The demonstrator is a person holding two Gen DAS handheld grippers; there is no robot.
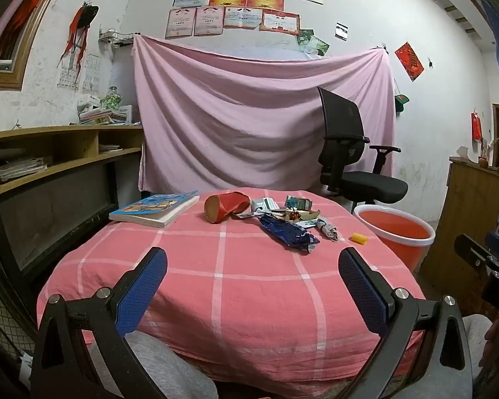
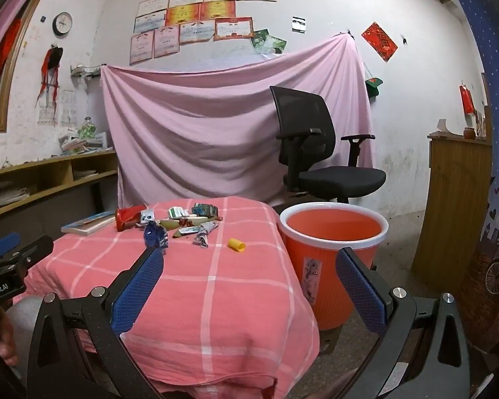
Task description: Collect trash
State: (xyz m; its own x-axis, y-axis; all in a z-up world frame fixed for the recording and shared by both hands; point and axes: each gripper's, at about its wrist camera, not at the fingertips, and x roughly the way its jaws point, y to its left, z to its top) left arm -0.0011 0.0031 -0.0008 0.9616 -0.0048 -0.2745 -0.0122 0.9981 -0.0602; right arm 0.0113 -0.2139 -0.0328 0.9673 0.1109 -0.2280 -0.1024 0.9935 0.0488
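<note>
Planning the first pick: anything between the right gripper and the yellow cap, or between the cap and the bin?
Nothing visible. The right gripper is open over bare cloth short of the yellow cap; the orange bin stands open beside the table.

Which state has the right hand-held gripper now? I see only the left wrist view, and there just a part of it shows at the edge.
Observer: The right hand-held gripper is open, and nothing is between its blue pads.
Operator: Thank you. The table hides the lower part of the bucket from me. Is something on its outer wall?
Observer: Yes. The orange bucket has a sticker on the wall that faces the gripper.
Operator: And what does it stand on?
Observer: A flat brown piece, perhaps cardboard, shows under its base. I cannot tell more.
</note>
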